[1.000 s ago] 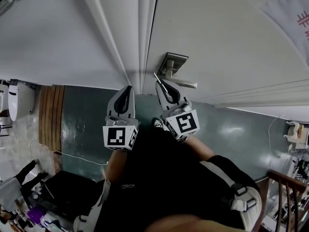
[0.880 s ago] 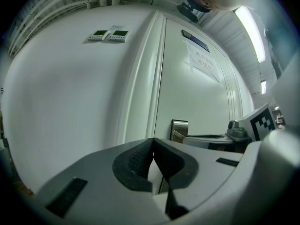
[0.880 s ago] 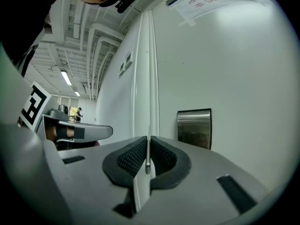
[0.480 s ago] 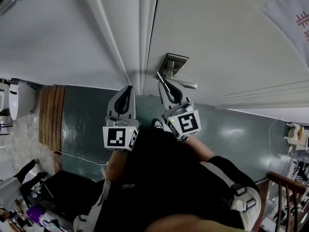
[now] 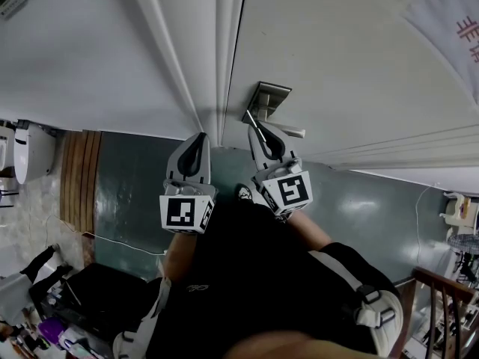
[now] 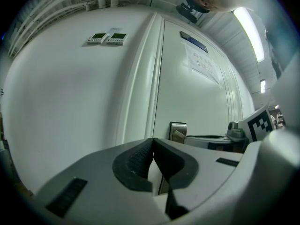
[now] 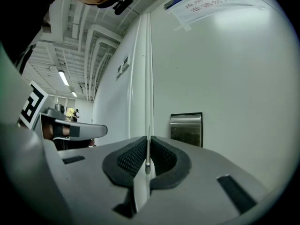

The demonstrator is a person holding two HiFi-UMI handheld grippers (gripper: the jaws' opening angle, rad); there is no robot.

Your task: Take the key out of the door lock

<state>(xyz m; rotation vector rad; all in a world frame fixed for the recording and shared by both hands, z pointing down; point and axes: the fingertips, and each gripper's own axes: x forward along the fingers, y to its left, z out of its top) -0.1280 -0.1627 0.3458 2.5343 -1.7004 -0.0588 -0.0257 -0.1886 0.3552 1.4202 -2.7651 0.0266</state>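
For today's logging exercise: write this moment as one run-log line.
right gripper: shut on key | left gripper: shut, empty | key: beside lock plate, not in it

The grey-green floor [image 5: 135, 197] bears a white cable [image 5: 118, 244] and, seemingly, wooden slats [image 5: 78, 178].

- A plain white wall [image 5: 82, 58] fills the left side, with two small control panels [image 6: 108, 38] mounted high on it.
- A white door [image 5: 352, 58] stands to its right inside a moulded white frame [image 5: 221, 43]; a paper notice [image 6: 204, 64] is stuck on its upper part.
- The floor [image 5: 374, 200] is glossy grey-green, with a strip of wooden slats [image 5: 78, 178] at its left and a white cable [image 5: 112, 241] lying across it.
- Long tube lights [image 6: 248, 25] run along the ceiling, beside exposed pipes [image 7: 93, 36].
- A wooden rail [image 5: 441, 283] shows at the lower right corner of the head view.
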